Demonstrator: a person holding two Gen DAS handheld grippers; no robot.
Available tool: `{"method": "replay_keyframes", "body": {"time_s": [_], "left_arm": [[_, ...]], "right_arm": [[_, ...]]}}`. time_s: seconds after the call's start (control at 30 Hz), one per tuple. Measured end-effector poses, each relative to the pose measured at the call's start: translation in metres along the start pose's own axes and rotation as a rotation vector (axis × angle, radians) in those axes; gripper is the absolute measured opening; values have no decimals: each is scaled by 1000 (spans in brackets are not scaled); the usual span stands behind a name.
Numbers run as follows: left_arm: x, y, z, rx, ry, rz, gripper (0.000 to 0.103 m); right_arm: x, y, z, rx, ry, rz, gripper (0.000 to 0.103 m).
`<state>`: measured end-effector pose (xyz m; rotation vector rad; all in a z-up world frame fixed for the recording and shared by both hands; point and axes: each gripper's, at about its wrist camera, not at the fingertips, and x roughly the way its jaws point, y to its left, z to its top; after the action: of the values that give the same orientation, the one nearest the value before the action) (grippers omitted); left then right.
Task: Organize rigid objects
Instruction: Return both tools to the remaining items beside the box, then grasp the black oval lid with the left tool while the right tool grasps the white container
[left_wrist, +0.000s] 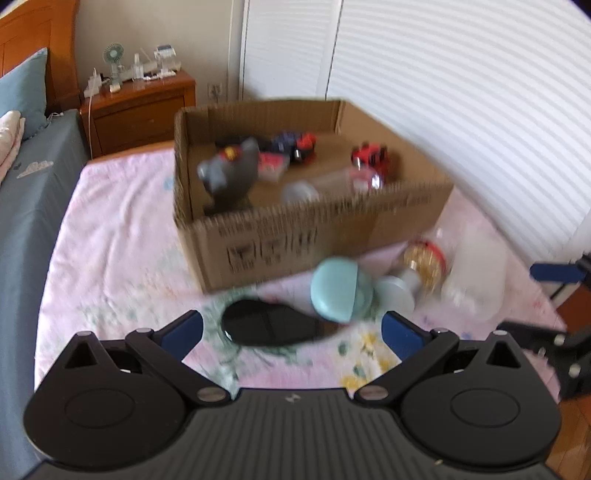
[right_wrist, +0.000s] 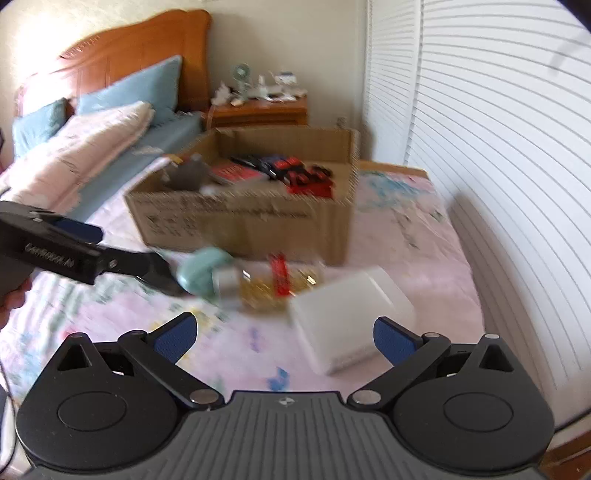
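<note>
A cardboard box (left_wrist: 295, 236) (right_wrist: 240, 225) stands on the pink bedspread and holds a grey figure (left_wrist: 232, 173), red toy cars (left_wrist: 369, 157) and other toys. In front of it lie a black flat object (left_wrist: 266, 326), a mint-green capped bottle (left_wrist: 338, 290) (right_wrist: 203, 271), a jar of gold items with a red band (left_wrist: 424, 262) (right_wrist: 277, 284) and a white translucent container (left_wrist: 476, 273) (right_wrist: 351, 317). My left gripper (left_wrist: 291, 332) is open just before the black object. My right gripper (right_wrist: 284, 338) is open, near the white container.
A wooden nightstand (left_wrist: 140, 107) (right_wrist: 258, 110) with a small fan and clutter stands behind the box. White louvred doors (left_wrist: 461, 92) run along the right. Blue sheet, pillows and a folded quilt (right_wrist: 74, 147) lie to the left. The bed edge is at the right.
</note>
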<state>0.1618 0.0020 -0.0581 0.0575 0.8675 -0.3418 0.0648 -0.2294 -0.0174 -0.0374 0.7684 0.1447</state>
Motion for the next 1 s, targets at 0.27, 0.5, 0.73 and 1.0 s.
{"method": "replay_keyframes", "body": {"time_s": [0.27, 0.5, 0.73, 1.0], "left_arm": [[21, -12, -29, 75, 32, 49, 102], [33, -6, -33, 49, 3, 55, 102], [37, -4, -29, 57, -30, 50, 103], [42, 0, -22, 59, -37, 46, 103]], "right_arm": [[22, -18, -22, 11, 89, -41, 103], [33, -28, -34, 27, 119, -43, 103], [36, -29, -37, -15, 113, -59, 103], [37, -30, -37, -26, 107, -48, 103]]}}
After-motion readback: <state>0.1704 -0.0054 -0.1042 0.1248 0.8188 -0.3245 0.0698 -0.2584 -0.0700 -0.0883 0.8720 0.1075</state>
